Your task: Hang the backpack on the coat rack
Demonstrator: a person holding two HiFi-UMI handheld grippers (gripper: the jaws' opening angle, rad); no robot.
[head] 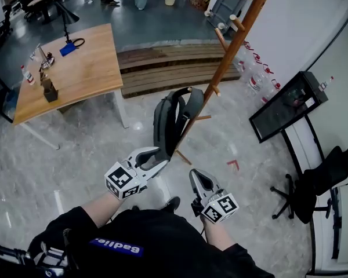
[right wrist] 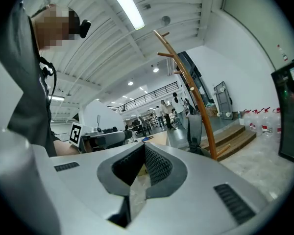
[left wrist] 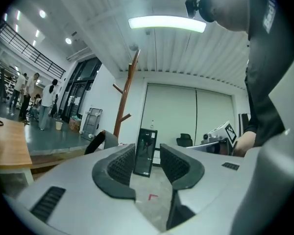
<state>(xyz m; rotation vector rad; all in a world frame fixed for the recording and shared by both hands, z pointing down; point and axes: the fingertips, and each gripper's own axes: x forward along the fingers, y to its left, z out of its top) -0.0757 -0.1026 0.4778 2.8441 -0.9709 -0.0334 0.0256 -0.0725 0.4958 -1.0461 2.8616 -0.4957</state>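
Dark grey fabric backpack hangs on the tall brown wooden coat rack, just beyond our hands at centre. We've got our left gripper low at the pack's bottom edge, just beside it. Its jaws are spread wide, with only the pale stone floor showing between them. Our right gripper sits nearer us and to the right, apart from the pack, jaws pinched together at the tips on nothing. Far left stands a light wooden table, and a black flat screen stands on the right.
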